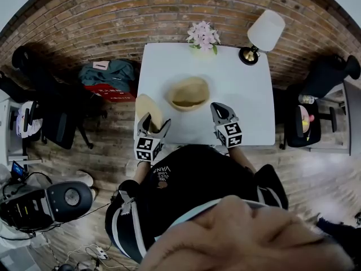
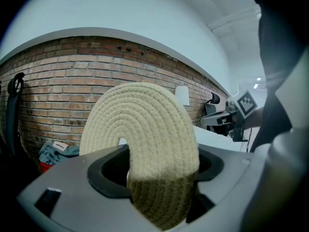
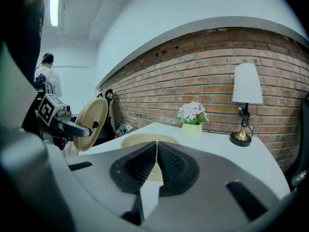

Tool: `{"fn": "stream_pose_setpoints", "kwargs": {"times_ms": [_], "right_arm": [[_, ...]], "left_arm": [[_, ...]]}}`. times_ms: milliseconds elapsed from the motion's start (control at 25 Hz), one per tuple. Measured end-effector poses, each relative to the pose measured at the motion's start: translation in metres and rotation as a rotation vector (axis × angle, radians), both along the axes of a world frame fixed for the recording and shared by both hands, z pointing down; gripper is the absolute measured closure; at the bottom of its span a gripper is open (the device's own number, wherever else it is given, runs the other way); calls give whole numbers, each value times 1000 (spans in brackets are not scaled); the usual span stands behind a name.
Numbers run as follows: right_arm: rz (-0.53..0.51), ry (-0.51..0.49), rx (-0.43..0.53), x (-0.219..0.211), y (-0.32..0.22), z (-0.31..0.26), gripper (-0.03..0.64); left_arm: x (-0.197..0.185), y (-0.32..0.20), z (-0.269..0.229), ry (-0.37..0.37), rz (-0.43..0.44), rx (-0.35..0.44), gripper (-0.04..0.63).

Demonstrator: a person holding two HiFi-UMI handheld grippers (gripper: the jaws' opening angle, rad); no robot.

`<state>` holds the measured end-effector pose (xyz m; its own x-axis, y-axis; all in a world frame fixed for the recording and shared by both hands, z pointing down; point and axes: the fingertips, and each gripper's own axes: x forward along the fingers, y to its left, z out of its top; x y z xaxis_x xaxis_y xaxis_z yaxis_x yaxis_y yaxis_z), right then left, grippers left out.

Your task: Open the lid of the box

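The round woven box [image 1: 189, 94] sits uncovered in the middle of the white table [image 1: 237, 78]; it also shows as a low rim [image 3: 145, 140] beyond my right jaws. Its woven lid [image 1: 149, 110] stands on edge off the table's left front corner, with my left gripper [image 1: 151, 127] shut on its rim. In the left gripper view the lid [image 2: 145, 144] fills the frame, pinched between the jaws. The right gripper view shows the lid [image 3: 91, 123] at the left too. My right gripper [image 1: 221, 114] hovers at the table's front edge, shut with nothing between its pads [image 3: 157, 166].
A vase of pink flowers [image 1: 203, 37] and a white lamp [image 1: 262, 35] stand at the table's far edge. Dark chairs flank the table left [image 1: 53, 112] and right [image 1: 316, 103]. A brick wall [image 3: 203, 81] runs behind it.
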<state>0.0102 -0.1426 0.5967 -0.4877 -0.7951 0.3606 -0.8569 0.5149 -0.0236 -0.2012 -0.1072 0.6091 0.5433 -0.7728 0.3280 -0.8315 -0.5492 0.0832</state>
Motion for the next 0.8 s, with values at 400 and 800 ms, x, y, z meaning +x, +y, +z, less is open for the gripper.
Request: {"fn": "stream_pose_setpoints", "kwargs": {"times_ms": [400,800], "right_arm": [[60,8,-35,35,15,8,612],[50,21,-43,33,17,10,614]], "left_arm": [[15,18,6,12,11,-14,244],[22,25,11,4,36,-20,245]]}}
